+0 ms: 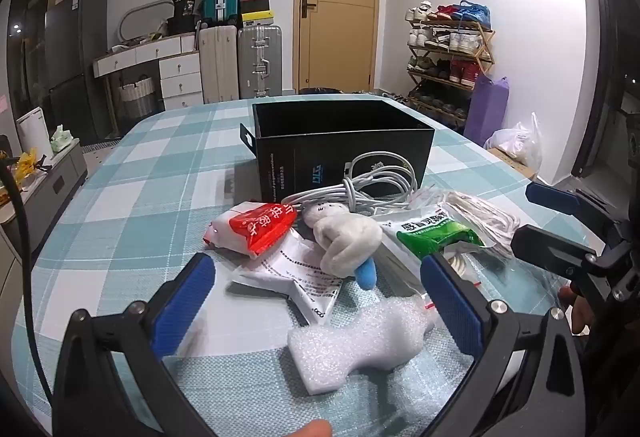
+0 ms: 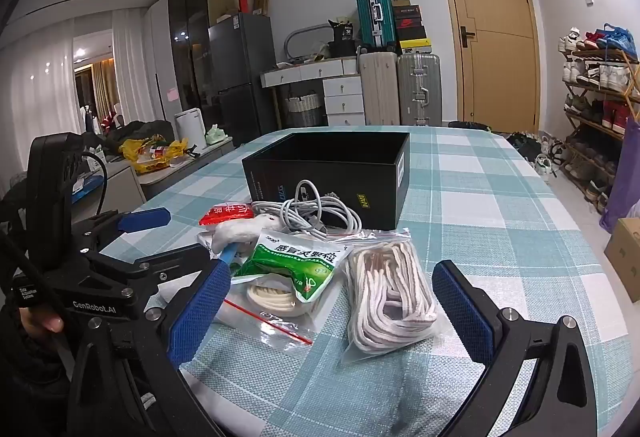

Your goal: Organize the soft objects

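From your left wrist camera, your left gripper (image 1: 316,311) has its fingers spread wide with nothing between the pads. The white foam piece (image 1: 356,343) lies just below and between the fingertips, the stuffed toy (image 1: 346,241) just beyond them, and the open black box (image 1: 342,141) farther ahead. Lower onto the foam's narrow waist and close gently, since it looks easily crushed.

From your right wrist camera, your right gripper (image 2: 336,313) is also fully apart and empty. The bagged cord (image 2: 386,297) sits between the fingers, nearer the right one; the green packet (image 2: 292,263) lies toward the left finger. Center over the cord bundle, not the loose plastic edge, then carry it over the box rim.
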Available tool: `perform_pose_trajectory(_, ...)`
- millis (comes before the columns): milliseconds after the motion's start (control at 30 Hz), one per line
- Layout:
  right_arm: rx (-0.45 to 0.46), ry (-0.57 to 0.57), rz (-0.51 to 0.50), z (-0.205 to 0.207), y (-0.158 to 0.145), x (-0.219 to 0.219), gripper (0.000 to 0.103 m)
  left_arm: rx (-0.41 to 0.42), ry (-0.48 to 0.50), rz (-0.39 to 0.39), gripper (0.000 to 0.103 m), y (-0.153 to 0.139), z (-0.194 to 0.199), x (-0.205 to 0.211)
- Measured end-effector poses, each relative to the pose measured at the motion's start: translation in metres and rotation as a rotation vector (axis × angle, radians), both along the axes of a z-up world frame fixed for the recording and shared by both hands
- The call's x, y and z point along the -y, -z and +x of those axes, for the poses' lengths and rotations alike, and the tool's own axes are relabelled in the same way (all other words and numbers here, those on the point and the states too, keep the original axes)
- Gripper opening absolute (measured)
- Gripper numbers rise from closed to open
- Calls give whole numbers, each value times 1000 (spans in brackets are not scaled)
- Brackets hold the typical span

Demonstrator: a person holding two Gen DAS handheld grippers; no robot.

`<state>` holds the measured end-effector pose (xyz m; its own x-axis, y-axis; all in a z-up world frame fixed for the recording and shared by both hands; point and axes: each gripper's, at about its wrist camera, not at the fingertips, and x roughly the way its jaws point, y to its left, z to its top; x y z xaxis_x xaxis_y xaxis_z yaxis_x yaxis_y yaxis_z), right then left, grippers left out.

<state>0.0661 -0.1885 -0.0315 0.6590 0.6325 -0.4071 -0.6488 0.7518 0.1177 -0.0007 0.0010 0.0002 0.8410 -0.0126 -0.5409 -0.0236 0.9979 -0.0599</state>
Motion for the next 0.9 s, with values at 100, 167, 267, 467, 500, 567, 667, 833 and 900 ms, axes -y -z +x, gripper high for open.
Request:
perform_pose_trajectory(100, -1, 1, -3, 0, 0, 0, 103, 0, 3, 3, 103, -2, -3, 0)
perform_pose_trajectory(167, -1, 0, -3, 0, 0, 0, 103, 0, 3, 8, 103, -3, -4, -1)
perform_pose_trajectory(267, -1, 0, -2, 0, 0, 0, 103, 1, 2, 12, 103, -3, -3, 5)
perform_pose_trajectory(467, -1, 1, -2, 0, 0, 0, 103, 0, 7, 23, 103, 0, -1, 4)
perform_pose_trajectory(500, -2, 0, -2, 0, 0, 0, 103, 0, 7, 22, 103, 0, -1, 4)
perform_pose_trajectory(567, -1, 1, -3, 0, 0, 0, 103, -1, 8, 24, 103, 0, -1, 5)
perform_pose_trajectory(667, -1, 1, -4, 0, 1, 0, 103, -2, 9, 30, 103, 0, -1, 5)
perform_pose_trajectory(833, -1, 2, -4, 0, 1, 0, 103, -1, 10, 35, 103, 1, -1, 7)
perform_pose_trajectory(900, -1, 1, -4, 0, 1, 0, 103, -1, 11, 35, 103, 1, -1, 7)
